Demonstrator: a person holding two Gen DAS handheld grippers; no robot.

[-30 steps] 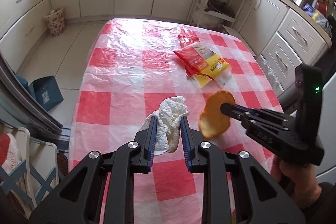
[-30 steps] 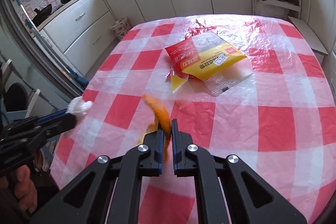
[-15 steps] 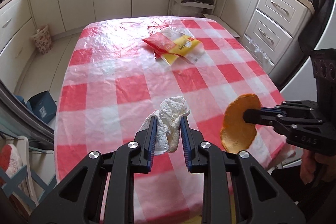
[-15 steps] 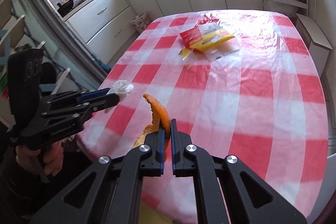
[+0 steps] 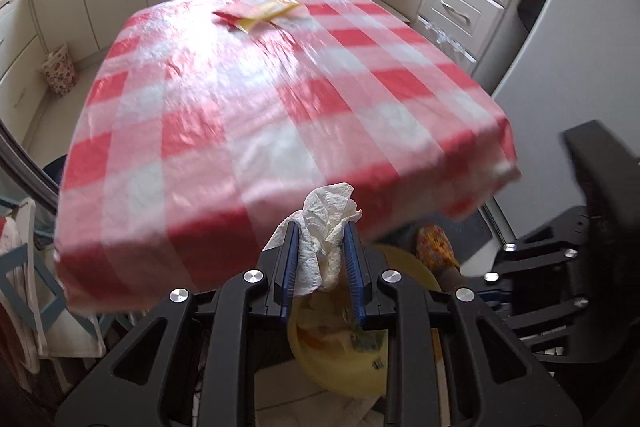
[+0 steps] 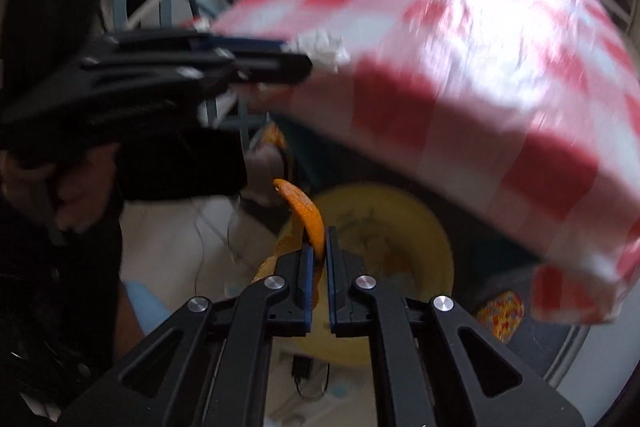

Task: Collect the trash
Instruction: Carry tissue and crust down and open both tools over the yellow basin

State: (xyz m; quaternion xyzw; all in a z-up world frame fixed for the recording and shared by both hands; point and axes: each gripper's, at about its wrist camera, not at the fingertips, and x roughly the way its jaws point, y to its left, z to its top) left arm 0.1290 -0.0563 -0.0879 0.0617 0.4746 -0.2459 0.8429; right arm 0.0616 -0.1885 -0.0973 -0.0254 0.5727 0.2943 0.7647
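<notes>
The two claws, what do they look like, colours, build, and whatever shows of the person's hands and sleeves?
Both the left claw and the right claw are matte black, with cut-out angular linkage arms, silver round bolt heads at the joints and blue ribbed pads lining the fingers. The person's bare left hand on its handle emerges from a dark sleeve.

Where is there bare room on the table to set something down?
Nearly all of the checked tablecloth is bare, from its near edge up to the yellow-and-red snack wrapper at the far end. The near edge is crowded: the left gripper with the crumpled tissue and the yellow bin below.
</notes>
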